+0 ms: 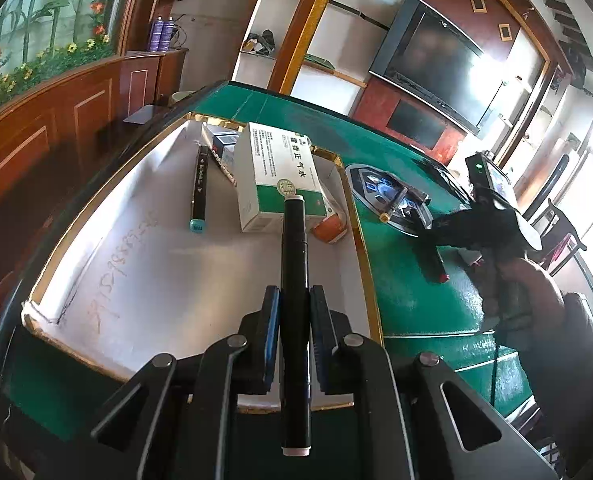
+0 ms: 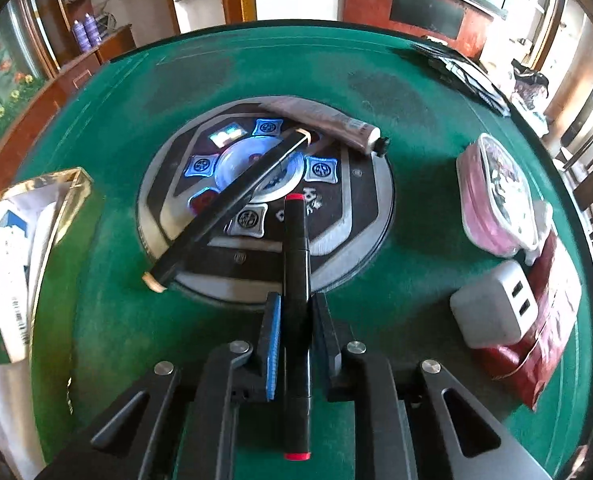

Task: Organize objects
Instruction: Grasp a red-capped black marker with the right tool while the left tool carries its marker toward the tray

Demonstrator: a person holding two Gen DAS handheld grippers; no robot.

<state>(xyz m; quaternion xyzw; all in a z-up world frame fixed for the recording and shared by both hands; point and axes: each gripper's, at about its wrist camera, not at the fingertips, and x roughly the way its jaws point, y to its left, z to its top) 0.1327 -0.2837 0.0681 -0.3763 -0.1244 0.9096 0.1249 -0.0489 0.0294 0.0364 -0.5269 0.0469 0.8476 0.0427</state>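
Green felt worktop [image 2: 108,300], round-edged, with a control panel [image 2: 352,216] set in its centre. Gold-rimmed white box [image 1: 136,272] at the worktop's left side, open on top. Inside the box, at its far end: a white-and-green medicine carton [image 1: 272,176], a smaller blue-and-white pack [image 1: 220,146] behind it, an orange item [image 1: 330,228] tucked by the carton's right corner, and a teal-capped black marker [image 1: 199,188] lying just left of the carton.

On the right side of the worktop: a pink lidded container [image 2: 492,196], a red packet [image 2: 552,308], a white USB charger [image 2: 492,308] touching the packet. Across the panel: a long black stick [image 2: 224,204] lying diagonally and a brown tube [image 2: 324,120] at the far edge.

Left gripper [image 1: 295,304] over the box, fingers [image 1: 271,320] clamped on a grey-capped black marker [image 1: 294,264] pointing forward toward the carton, lifted above the box floor. Right gripper [image 2: 295,312] above the near edge of the panel, fingers [image 2: 273,336] closed on a red-capped black marker [image 2: 296,264], also pointing forward.
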